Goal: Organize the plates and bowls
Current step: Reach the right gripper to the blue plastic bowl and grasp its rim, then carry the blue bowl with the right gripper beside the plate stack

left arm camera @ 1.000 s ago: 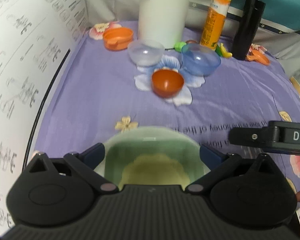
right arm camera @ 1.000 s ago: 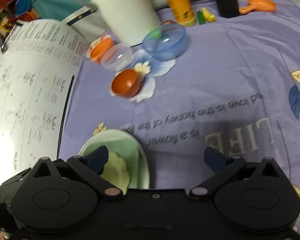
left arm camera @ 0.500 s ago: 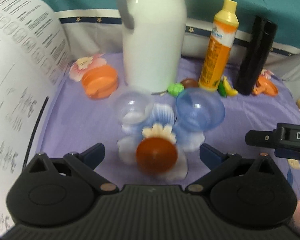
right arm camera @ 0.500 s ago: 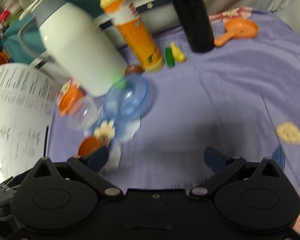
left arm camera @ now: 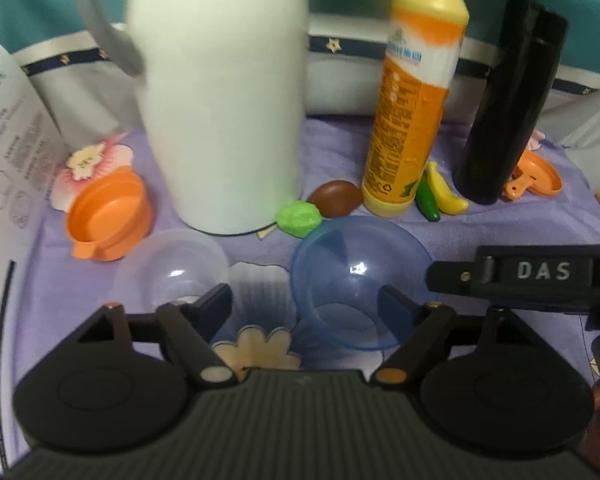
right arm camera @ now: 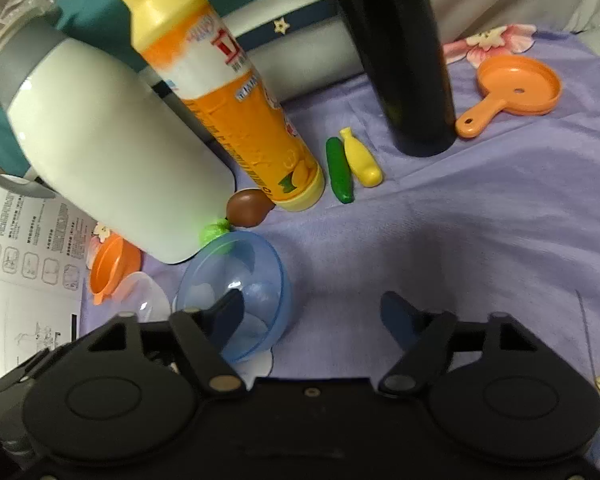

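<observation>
Both claws have just been closing but are not yet pinching anything: the left claw [left arm camera: 306, 306] stands spread between the clear bowl [left arm camera: 172, 268] and the blue bowl [left arm camera: 360, 280] on the purple cloth [right arm camera: 480, 220], and the right claw [right arm camera: 312, 312] is spread with its left finger over the blue bowl.

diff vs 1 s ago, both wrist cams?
Both grippers advanced toward the back bottles, leaving the green plate and small orange bowl out of view. Left gripper and right gripper jaws have just been closing, gripping nothing. Translucent blue bowl and clear bowl unmoved.
</observation>
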A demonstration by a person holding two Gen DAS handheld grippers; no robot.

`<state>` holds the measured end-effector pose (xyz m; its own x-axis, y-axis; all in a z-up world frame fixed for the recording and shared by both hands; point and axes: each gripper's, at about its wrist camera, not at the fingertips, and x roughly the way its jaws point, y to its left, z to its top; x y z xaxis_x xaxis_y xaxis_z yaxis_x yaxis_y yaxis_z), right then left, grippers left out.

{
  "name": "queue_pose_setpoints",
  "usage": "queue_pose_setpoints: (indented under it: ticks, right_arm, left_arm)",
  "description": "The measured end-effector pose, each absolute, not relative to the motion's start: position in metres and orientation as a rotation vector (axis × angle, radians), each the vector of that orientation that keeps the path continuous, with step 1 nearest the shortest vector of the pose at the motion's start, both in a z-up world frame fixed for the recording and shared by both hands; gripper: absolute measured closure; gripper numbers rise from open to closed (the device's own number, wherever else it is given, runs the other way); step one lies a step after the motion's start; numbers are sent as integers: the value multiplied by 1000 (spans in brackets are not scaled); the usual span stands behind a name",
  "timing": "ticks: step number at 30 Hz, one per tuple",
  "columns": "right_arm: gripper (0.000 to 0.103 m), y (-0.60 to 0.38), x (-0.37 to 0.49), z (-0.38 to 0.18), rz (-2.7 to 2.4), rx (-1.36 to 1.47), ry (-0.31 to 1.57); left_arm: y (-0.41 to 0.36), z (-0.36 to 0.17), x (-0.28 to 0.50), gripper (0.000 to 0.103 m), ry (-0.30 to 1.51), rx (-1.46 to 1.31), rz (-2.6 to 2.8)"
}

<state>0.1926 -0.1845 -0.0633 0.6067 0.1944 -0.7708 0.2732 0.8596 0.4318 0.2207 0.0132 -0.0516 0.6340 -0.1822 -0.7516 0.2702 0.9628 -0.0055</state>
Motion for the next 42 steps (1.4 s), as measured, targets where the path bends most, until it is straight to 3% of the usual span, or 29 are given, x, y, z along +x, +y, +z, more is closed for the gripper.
queue_pose_setpoints:
  ticks: [4,8,11,24,42]
  right_arm:
    - [56,-181,204,-75,-30,567,960]
    - [75,-175,213,-82,-9,559,970]
    - [89,-170,214,-84,4,549,971]
    - [90,-177,189,-65,-10,552,945]
    - [90,-180,76,-30,-11,467,943]
  left_arm:
    - [8,-62,230,37,877,103,-261]
    - [1,-69,235,68,905,114,-295]
    - [-4,-72,235,78,910,133,-286]
    - [-13,-53,209,81,913,115,-286]
    - [-16,-26,97,81,945,60,-360]
